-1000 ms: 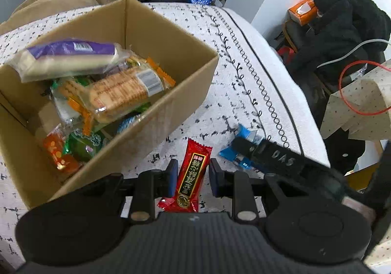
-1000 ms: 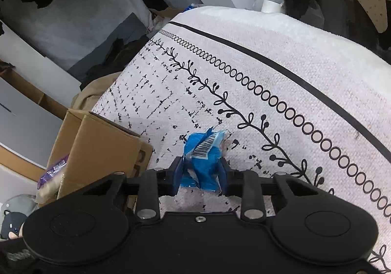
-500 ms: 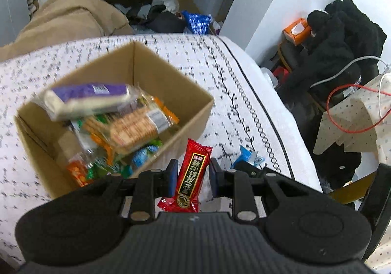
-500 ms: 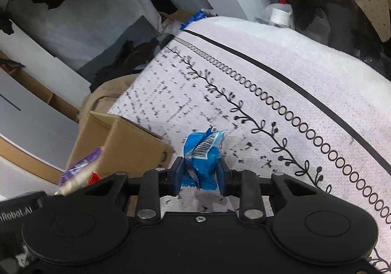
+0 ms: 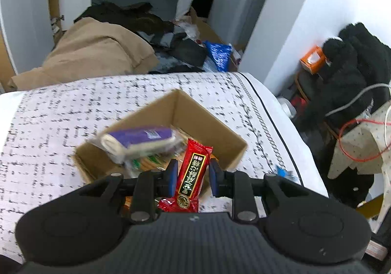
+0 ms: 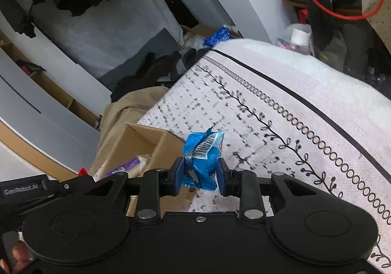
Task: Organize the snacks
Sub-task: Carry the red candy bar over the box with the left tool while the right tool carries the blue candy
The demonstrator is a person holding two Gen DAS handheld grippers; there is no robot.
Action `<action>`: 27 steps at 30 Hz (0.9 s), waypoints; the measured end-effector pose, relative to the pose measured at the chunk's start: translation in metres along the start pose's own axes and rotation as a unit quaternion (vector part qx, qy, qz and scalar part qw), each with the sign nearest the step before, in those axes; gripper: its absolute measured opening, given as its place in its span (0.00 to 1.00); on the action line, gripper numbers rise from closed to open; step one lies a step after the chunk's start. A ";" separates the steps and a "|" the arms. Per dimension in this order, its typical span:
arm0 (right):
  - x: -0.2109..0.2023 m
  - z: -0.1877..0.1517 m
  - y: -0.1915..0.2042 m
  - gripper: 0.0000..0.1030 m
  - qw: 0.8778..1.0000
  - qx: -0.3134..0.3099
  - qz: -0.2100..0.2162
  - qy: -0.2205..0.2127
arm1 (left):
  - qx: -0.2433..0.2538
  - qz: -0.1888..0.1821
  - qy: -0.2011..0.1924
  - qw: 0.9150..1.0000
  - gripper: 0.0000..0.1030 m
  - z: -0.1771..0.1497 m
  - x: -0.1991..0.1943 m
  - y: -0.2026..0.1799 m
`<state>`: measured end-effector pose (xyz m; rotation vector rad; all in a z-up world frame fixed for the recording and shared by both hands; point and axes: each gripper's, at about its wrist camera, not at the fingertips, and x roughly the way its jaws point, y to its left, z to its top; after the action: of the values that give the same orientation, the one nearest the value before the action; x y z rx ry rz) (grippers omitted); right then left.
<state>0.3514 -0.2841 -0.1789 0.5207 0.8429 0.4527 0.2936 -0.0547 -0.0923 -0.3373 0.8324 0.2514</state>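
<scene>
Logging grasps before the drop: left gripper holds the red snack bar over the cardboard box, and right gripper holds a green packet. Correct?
Not quite. The right gripper holds a blue packet with a barcode, not a green one, as the right wrist view shows. The left gripper does hold the red snack bar over the cardboard box.

Beyond the patterned white cloth (image 5: 61, 112) you see a tan coat (image 5: 92, 56) heaped beside dark clothes (image 5: 127, 17). To your right, an orange tissue box (image 5: 312, 61) sits by a black fleece (image 5: 352, 66), with a red cable (image 5: 354, 142) looping over dotted fabric (image 5: 364, 149).
</scene>
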 end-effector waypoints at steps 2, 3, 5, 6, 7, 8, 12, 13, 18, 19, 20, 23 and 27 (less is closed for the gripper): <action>-0.003 0.001 0.004 0.27 1.000 -0.005 0.007 -0.006 | -0.005 0.005 -0.006 1.000 0.25 0.004 -0.003 0.006; -0.004 0.001 0.006 0.27 1.000 -0.007 0.009 -0.009 | -0.007 0.007 -0.009 1.000 0.25 0.006 -0.004 0.010; -0.006 0.000 0.011 0.27 1.000 -0.012 0.014 -0.012 | -0.010 0.010 -0.014 1.000 0.25 0.009 -0.006 0.015; -0.006 0.000 0.013 0.27 1.000 -0.015 0.017 -0.013 | -0.013 0.012 -0.016 1.000 0.25 0.010 -0.006 0.019; -0.005 0.000 0.015 0.27 1.000 -0.017 0.019 -0.013 | -0.015 0.014 -0.017 1.000 0.25 0.011 -0.006 0.022; -0.005 0.000 0.017 0.27 0.999 -0.020 0.021 -0.014 | -0.018 0.016 -0.017 1.000 0.25 0.012 -0.005 0.026; -0.004 0.000 0.024 0.27 0.999 -0.027 0.029 -0.017 | -0.027 0.017 -0.011 0.999 0.25 0.012 0.000 0.034; -0.004 0.000 0.026 0.27 0.999 -0.028 0.032 -0.019 | -0.028 0.016 -0.009 0.999 0.25 0.012 0.001 0.035; -0.002 -0.002 0.036 0.27 0.998 -0.039 0.043 -0.021 | -0.036 0.017 0.005 0.999 0.27 0.009 0.015 0.042; -0.001 -0.003 0.039 0.27 0.998 -0.041 0.046 -0.020 | -0.039 0.022 0.009 0.999 0.29 0.008 0.017 0.042; -0.001 -0.004 0.041 0.27 0.998 -0.043 0.048 -0.019 | -0.041 0.027 0.016 0.999 0.29 0.007 0.021 0.044; 0.005 -0.007 0.050 0.27 0.997 -0.051 0.057 -0.013 | -0.055 0.028 0.032 0.998 0.34 0.005 0.029 0.054; 0.012 -0.012 0.061 0.27 0.996 -0.061 0.068 -0.003 | -0.060 0.036 0.038 0.997 0.53 0.005 0.031 0.064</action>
<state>0.3383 -0.2265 -0.1557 0.4673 0.7718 0.6234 0.2950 0.0086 -0.1254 -0.4319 0.9072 0.3590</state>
